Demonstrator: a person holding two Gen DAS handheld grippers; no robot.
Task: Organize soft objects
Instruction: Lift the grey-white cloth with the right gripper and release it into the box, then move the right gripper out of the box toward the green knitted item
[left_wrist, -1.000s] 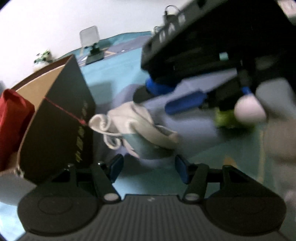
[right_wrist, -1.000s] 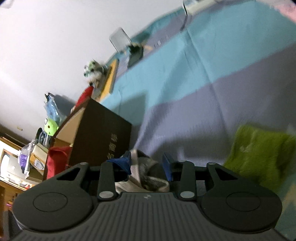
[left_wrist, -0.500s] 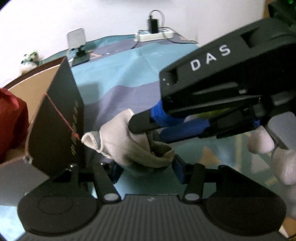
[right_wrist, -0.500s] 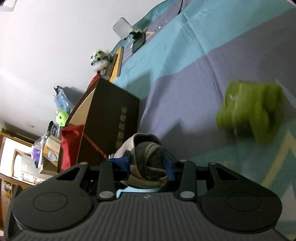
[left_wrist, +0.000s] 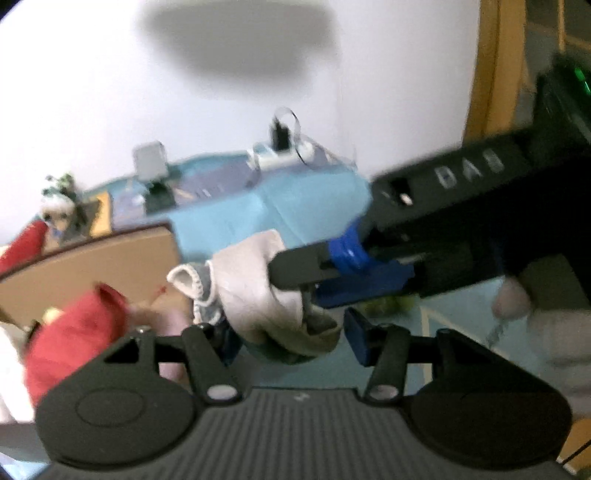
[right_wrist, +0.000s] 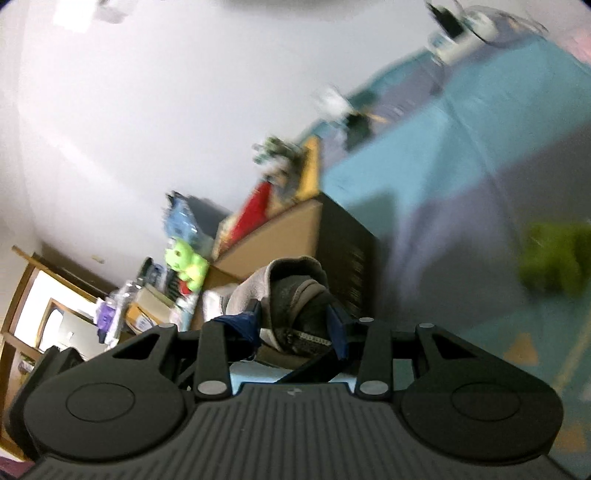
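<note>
While both grippers hang above the blue-and-purple mat (right_wrist: 476, 155), a rolled grey-beige sock bundle (left_wrist: 258, 291) sits in the air between them, right over the near edge of the cardboard box (left_wrist: 103, 266). Right gripper (right_wrist: 295, 326) has its blue pads pressed on the bundle's darker end, jaws fairly narrow, clamped on it. Left gripper (left_wrist: 291, 332) stands about half wide: bundle lies between its fingers, seems to touch the left pad, right pad clear of it with a visible gap, so no real grip there; its jaws have just been narrowing and easing back. Seen from the left wrist, the right gripper's black body crosses in from the right, tips buried in the sock.

Box: dark outer wall, tan inside, open top, red cloth (left_wrist: 70, 332) bunched in its near left corner, bare tan room behind it. Green fuzzy item (right_wrist: 554, 258) lies on the mat well apart from the box, open mat around it. Clutter and a green toy (right_wrist: 186, 266) crowd beyond the box. Views blurred.
</note>
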